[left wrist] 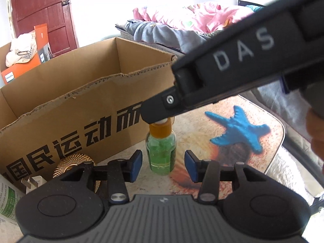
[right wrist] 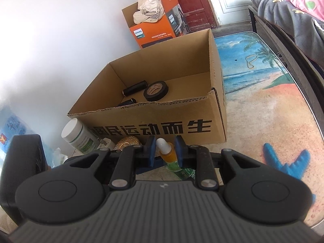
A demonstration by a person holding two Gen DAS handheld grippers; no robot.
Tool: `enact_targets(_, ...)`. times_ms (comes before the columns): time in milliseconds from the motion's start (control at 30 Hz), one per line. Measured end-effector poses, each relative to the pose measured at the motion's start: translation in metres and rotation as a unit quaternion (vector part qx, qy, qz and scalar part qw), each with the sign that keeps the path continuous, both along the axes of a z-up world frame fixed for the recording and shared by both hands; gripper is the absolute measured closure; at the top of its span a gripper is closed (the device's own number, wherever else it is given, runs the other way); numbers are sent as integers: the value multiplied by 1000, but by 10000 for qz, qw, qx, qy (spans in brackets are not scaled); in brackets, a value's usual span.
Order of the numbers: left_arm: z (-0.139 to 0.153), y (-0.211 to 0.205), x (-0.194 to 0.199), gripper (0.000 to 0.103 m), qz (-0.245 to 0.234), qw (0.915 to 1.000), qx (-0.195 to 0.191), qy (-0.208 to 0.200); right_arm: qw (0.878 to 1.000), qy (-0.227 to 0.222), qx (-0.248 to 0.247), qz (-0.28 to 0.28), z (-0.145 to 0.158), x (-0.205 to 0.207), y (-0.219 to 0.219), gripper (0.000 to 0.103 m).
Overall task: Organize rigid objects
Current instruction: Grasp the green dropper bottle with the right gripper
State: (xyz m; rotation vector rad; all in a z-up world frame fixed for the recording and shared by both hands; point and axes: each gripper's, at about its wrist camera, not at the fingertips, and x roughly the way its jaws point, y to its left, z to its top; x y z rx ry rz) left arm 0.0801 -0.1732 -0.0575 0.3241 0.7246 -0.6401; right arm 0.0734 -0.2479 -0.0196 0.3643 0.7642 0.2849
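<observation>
A small green glass bottle (left wrist: pixel 161 151) with an orange collar and white dropper tip stands upright on the beach-print mat, just in front of the open cardboard box (left wrist: pixel 85 105). My left gripper (left wrist: pixel 163 166) is open, its blue pads either side of the bottle's base, not touching. My right gripper (right wrist: pixel 165 151) comes in from above and its pads are closed around the bottle's orange collar (right wrist: pixel 167 154). In the left wrist view the right gripper's finger covers the bottle top. The box (right wrist: pixel 154 109) holds a black tape roll (right wrist: pixel 156 89) and black cylinders.
A blue toy plane (left wrist: pixel 241 129) lies on the mat to the right. A gold ribbed lid (left wrist: pixel 70 163), a white plug (left wrist: pixel 33 183) and a white jar (right wrist: pixel 78 135) sit left of the bottle. An orange Philips box (right wrist: pixel 160 30) and a bed (left wrist: pixel 182 24) stand behind.
</observation>
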Motion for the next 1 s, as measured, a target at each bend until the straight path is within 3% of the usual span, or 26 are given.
enact_targets(133, -9, -7, 4, 56, -41, 9999, 113, -5, 9999, 89, -34, 34, -4, 6, 1, 79)
enact_targets(533, -21, -12, 15, 70, -13, 9999, 90, 109, 9999, 141, 59, 9, -13, 14, -2, 80)
enact_targets(833, -11, -10, 12, 70, -19, 9998, -18, 202, 9999, 139, -15, -92, -5, 6, -3, 82)
enact_targets(1000, 9, -3, 0, 70, -12, 9999, -109, 67, 9999, -30, -112, -33, 17, -7, 3, 82)
